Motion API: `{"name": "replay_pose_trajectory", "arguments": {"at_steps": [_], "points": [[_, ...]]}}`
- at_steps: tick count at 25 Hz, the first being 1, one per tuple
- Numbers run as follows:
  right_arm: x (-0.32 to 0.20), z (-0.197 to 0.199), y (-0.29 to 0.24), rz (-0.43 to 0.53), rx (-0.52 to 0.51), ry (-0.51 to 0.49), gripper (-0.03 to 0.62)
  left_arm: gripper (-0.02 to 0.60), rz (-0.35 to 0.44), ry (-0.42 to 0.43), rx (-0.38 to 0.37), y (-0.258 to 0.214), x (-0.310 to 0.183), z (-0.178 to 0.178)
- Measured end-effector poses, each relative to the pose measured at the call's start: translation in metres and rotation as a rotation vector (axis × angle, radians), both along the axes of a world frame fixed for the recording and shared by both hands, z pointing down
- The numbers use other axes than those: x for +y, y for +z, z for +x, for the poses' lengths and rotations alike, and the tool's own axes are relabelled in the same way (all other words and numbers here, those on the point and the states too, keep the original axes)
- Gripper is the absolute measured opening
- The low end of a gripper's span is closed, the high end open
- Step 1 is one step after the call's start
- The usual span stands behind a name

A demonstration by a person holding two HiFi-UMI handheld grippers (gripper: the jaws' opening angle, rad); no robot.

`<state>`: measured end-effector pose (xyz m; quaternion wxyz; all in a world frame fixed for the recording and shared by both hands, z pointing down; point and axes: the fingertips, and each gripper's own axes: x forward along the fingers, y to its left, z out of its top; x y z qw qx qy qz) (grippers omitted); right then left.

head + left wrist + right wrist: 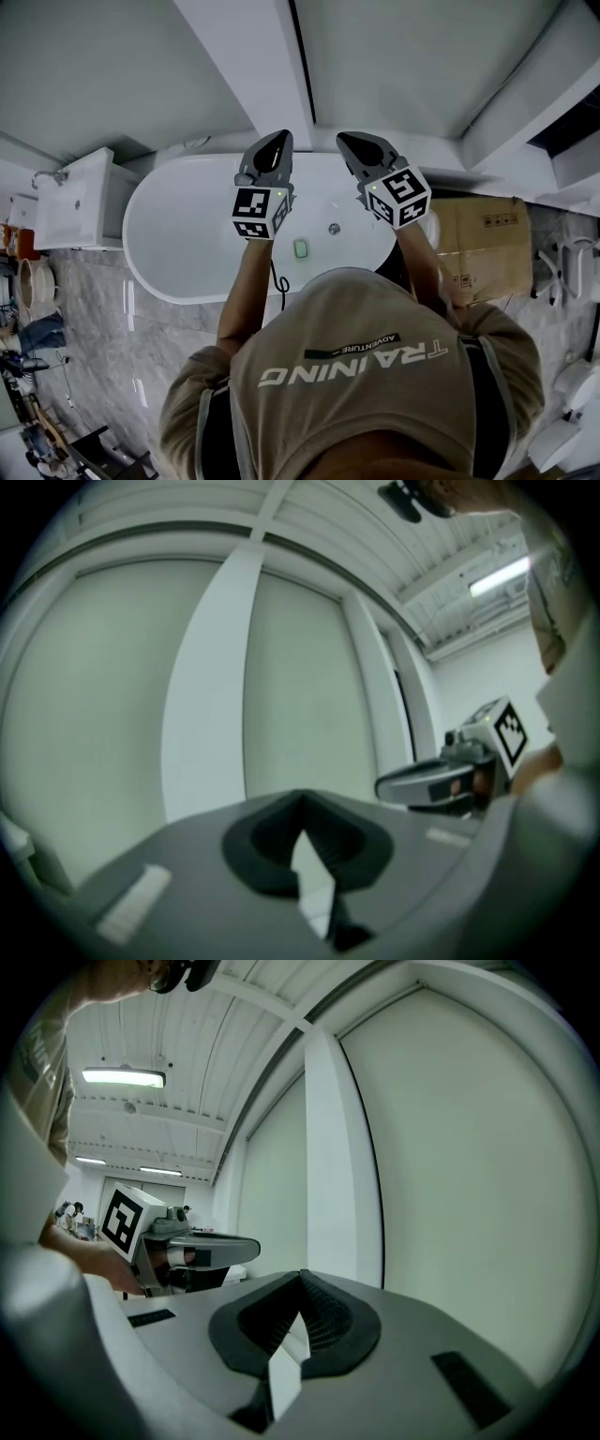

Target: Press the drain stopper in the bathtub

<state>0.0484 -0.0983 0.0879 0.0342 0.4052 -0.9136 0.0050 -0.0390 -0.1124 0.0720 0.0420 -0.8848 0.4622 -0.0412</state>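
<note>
**Both grippers held over the tub**

My left gripper (278, 141) and right gripper (349, 141) hover side by side above the white bathtub (141, 225). Both pairs of fingers (253, 844) are closed tip to tip, holding nothing. The drain stopper (334, 228) sits on the tub floor at 6 o'clock from my right gripper.

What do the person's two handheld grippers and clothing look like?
Both the left gripper and right gripper are grey tapered shells with dark ribbed pads, each carrying a white cube with black square markers. The person wears a tan short-sleeved T-shirt lettered in white.
</note>
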Motion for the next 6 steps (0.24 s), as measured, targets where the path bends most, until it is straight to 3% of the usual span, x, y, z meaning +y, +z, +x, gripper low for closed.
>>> {"name": "replay_pose_trajectory", "arguments": {"at_steps": [6], "points": [[0.003,-0.006,-0.0011,0.0,0.02,-0.015,0.009,0.002,-0.019,-0.008,0.016,0.0049,0.0007,-0.0045]]}}
